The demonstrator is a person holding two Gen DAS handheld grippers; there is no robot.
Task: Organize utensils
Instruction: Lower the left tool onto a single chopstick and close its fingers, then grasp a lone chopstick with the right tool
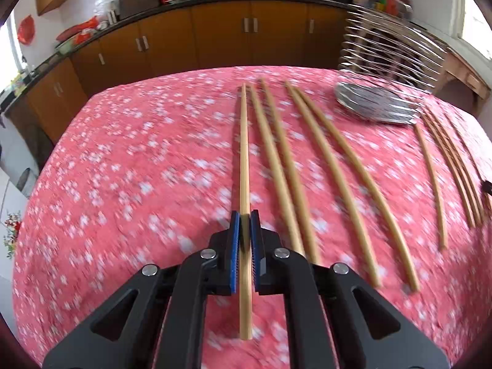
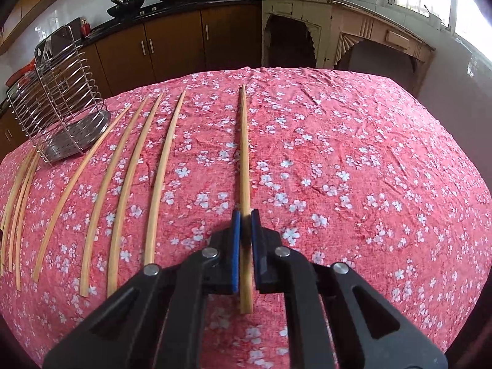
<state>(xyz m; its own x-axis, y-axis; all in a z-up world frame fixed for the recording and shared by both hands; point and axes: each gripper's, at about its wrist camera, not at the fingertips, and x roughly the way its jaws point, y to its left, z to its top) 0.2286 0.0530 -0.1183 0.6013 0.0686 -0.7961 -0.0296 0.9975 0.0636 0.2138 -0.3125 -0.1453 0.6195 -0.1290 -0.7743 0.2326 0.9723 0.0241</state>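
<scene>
Several light wooden chopsticks lie side by side on a pink flowered tablecloth [image 1: 123, 169]. In the left wrist view my left gripper [image 1: 245, 215] is shut on one chopstick [image 1: 244, 153], which runs straight ahead between the blue pads, left of the others. In the right wrist view my right gripper [image 2: 245, 215] is shut on another chopstick [image 2: 244, 153], the rightmost one, apart from the row. A wire utensil holder [image 2: 58, 92] with a steel base stands at the far left of that view and at the far right [image 1: 387, 70] of the left wrist view.
Loose chopsticks [image 1: 307, 160] lie right of the left gripper and more [image 2: 138, 169] left of the right gripper. Brown kitchen cabinets [image 1: 215, 37] with a black counter and woks stand beyond the table. A pale wooden cabinet [image 2: 338, 30] stands at back right.
</scene>
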